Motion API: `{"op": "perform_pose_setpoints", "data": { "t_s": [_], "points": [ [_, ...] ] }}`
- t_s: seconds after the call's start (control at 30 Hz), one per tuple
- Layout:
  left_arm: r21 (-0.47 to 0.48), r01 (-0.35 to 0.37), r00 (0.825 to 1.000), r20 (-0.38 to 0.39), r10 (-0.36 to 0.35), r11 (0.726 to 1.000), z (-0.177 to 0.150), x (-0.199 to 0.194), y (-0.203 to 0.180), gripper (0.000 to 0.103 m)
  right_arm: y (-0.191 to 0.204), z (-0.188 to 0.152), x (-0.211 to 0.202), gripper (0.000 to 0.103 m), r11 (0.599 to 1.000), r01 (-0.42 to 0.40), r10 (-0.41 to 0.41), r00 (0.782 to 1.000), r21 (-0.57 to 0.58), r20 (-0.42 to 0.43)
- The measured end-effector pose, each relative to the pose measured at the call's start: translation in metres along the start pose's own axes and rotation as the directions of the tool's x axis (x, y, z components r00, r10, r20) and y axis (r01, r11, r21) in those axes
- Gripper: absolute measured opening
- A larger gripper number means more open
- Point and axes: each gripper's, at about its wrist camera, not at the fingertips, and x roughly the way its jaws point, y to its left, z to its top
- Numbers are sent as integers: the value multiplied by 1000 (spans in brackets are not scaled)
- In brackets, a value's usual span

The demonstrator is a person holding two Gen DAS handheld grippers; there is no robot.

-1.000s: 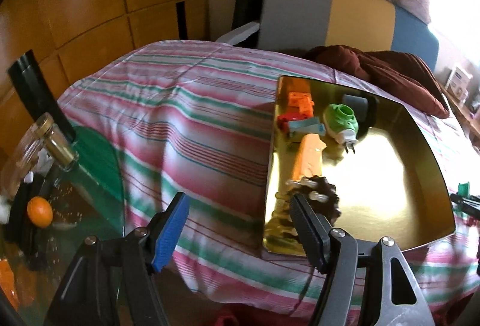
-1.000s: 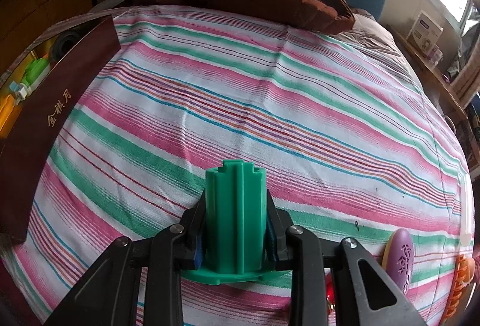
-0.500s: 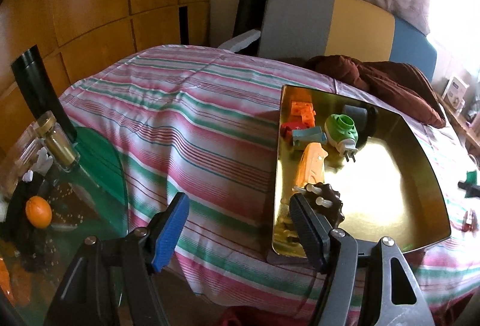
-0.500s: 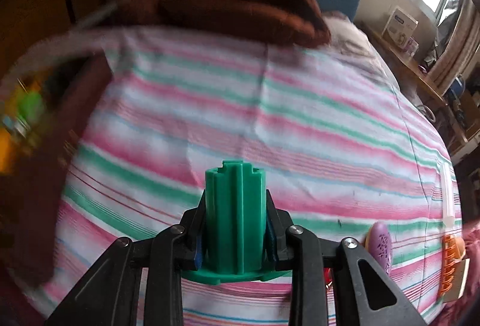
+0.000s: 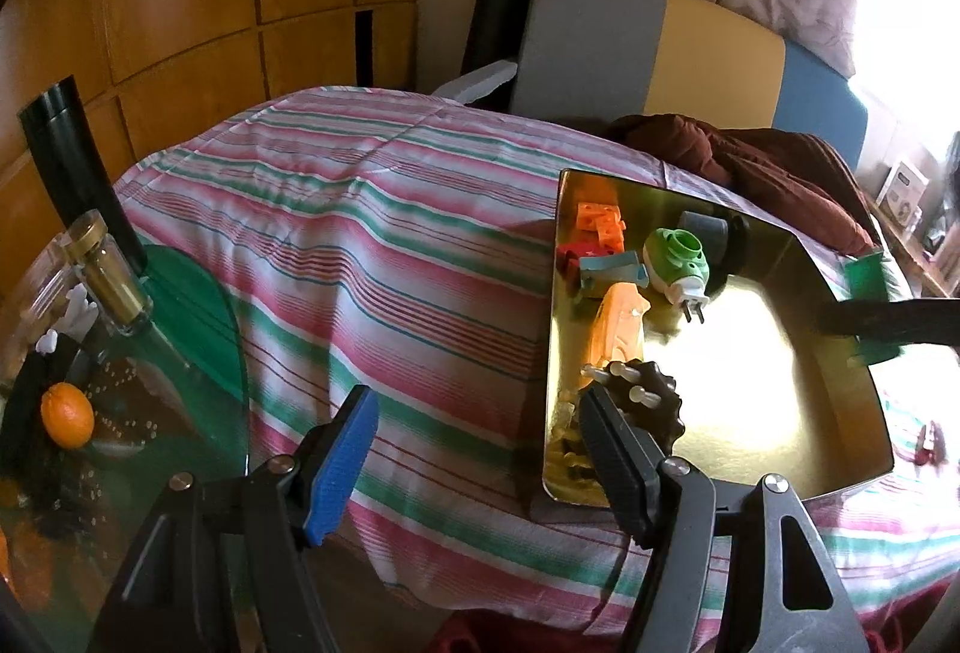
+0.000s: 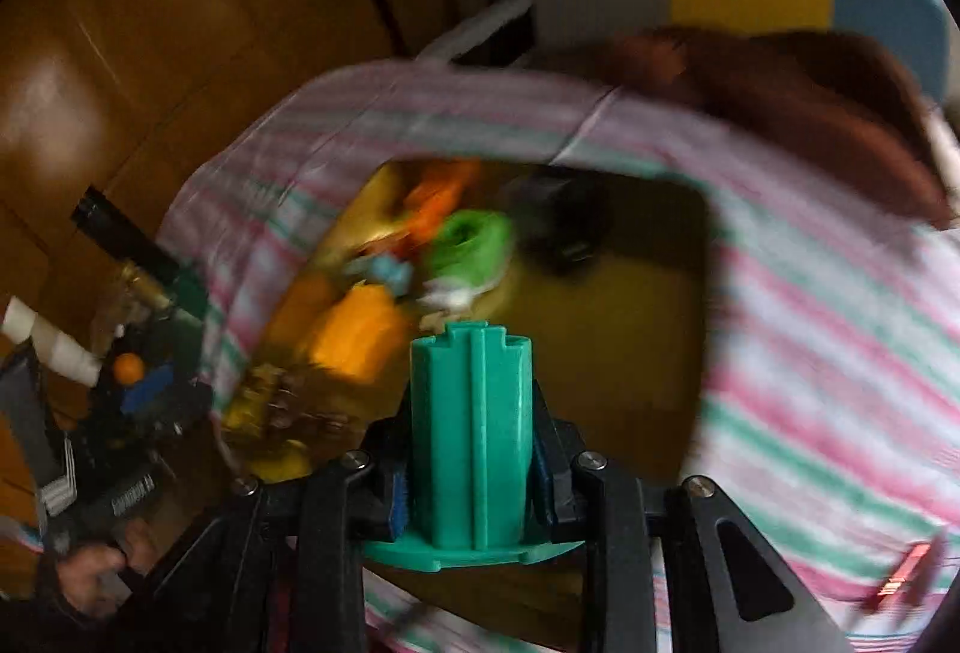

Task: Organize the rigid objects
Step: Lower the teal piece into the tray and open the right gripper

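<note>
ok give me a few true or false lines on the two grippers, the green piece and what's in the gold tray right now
1. The right gripper is shut on the green ribbed piece. True.
2. The left gripper holds the dark knobbed wheel. False: its jaws stand open and empty; the wheel lies in the gold tray.
3. The green plug-in device lies in the tray with its prongs showing. True.
4. The tray sits on the glass table. False: it rests on the striped bedcover.
5. An orange fruit lies in the tray. False: it is over by the glass table, left of the bed.
</note>
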Motion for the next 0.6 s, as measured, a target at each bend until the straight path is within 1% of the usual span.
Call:
{"op": "perform_pose_setpoints", "data": {
  "t_s": [0.1, 0.23, 0.33, 0.4, 0.43, 0.47, 0.57, 0.6],
  "points": [
    [-13, 0, 1000, -2, 0, 1000, 0, 0, 5, 70, 10, 6, 33, 29, 999, -28, 31, 998, 45, -61],
    [-32, -1, 1000, -8, 0, 1000, -1, 2, 12, 70, 15, 14, 61, 29, 997, -4, 13, 994, 77, -108],
    [-45, 4, 1000, -15, -5, 999, -1, 4, 16, 70, 23, 18, 80, 30, 997, 25, -14, 988, 75, -153],
    [-49, 4, 1000, -14, -5, 999, 0, 4, 17, 70, 24, 20, 91, 30, 995, 30, -12, 982, 94, -187],
    [-51, 3, 1000, -15, -4, 999, 0, 4, 18, 70, 24, 21, 98, 30, 994, 21, 2, 978, 106, -211],
    [-56, 5, 1000, -17, -6, 998, -1, 4, 19, 70, 24, 22, 102, 30, 993, 16, 11, 975, 118, -223],
    [-63, 5, 1000, -23, -6, 998, -1, 6, 21, 70, 21, 25, 109, 30, 990, 33, 0, 973, 138, -230],
    [-64, 6, 1000, -24, -7, 998, 0, 6, 22, 70, 21, 26, 109, 34, 989, 26, 8, 975, 147, -223]
  ]
}}
